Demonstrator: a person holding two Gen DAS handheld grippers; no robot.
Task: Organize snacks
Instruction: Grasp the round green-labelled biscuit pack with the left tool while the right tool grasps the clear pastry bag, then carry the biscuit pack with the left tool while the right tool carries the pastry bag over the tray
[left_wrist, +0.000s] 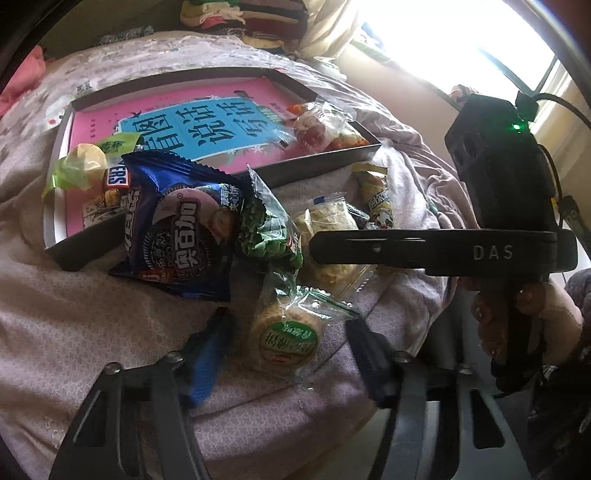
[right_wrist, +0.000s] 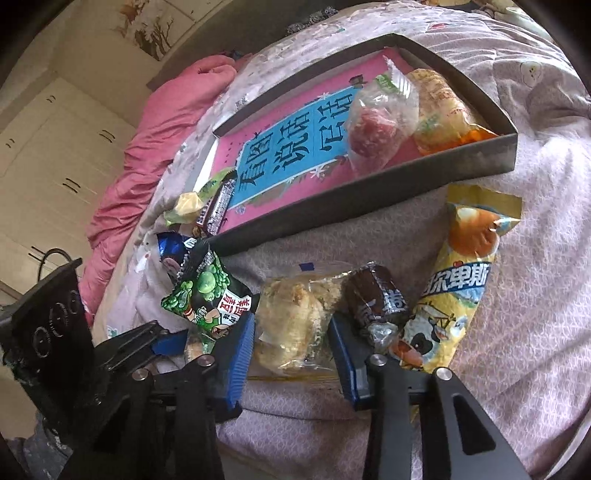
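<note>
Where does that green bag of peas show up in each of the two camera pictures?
Left wrist view: the green pea bag sits mid-picture, just right of the blue Oreo packet, beyond the left claw.
Right wrist view: the bag lies lower left, beside the right claw, which straddles a clear-wrapped pastry.
Shared landmark: the grey tray with the pink book.

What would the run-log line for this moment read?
left gripper: open, straddling round green-label pastry | right gripper: open, around clear-wrapped pastry | tray: a few snacks in, rest on bed
</note>
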